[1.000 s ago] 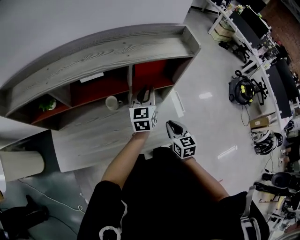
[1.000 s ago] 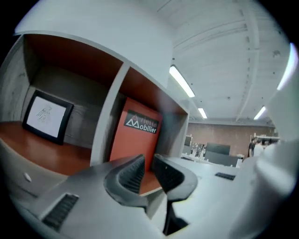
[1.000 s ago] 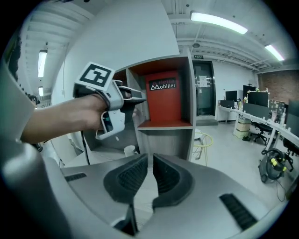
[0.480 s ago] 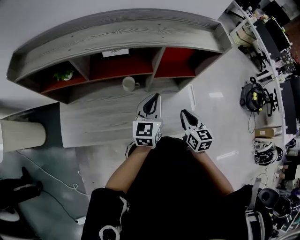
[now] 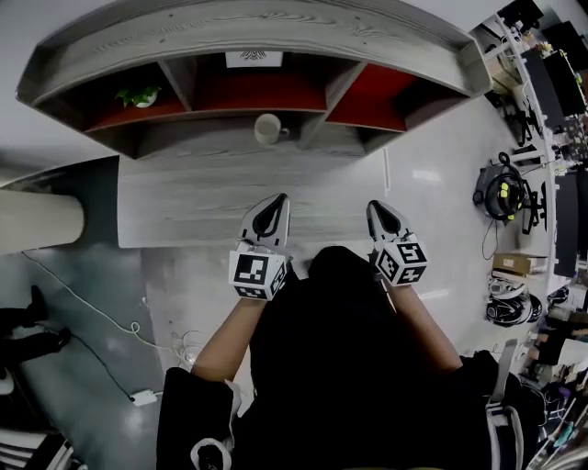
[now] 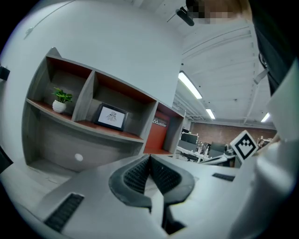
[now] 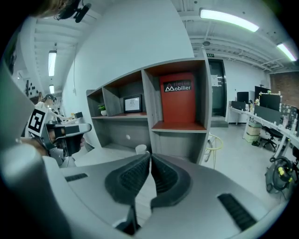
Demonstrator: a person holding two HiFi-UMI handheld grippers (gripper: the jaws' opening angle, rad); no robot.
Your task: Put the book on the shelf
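Note:
A red book (image 7: 177, 99) with white lettering stands upright in the right-hand compartment of the grey wooden shelf (image 5: 248, 26); it also shows in the left gripper view (image 6: 156, 135). My left gripper (image 5: 275, 202) (image 6: 149, 158) hovers over the front of the grey desk (image 5: 184, 207), shut and empty. My right gripper (image 5: 376, 209) (image 7: 150, 156) is beside it at the desk's right end; its jaws have just closed with nothing between them. Both point at the shelf from well back.
On the desk, a white cup (image 5: 268, 128) stands below the shelf. A small potted plant (image 5: 140, 95) and a picture frame (image 5: 254, 59) fill the other compartments. A white column (image 5: 37, 220) stands left, a cable (image 5: 92, 303) lies on the floor, and office desks and gear (image 5: 501, 191) are right.
The left gripper has drawn back from the shelf's right compartment to the desk's front edge. The view has pulled away from the shelf. The right gripper has hardly moved.

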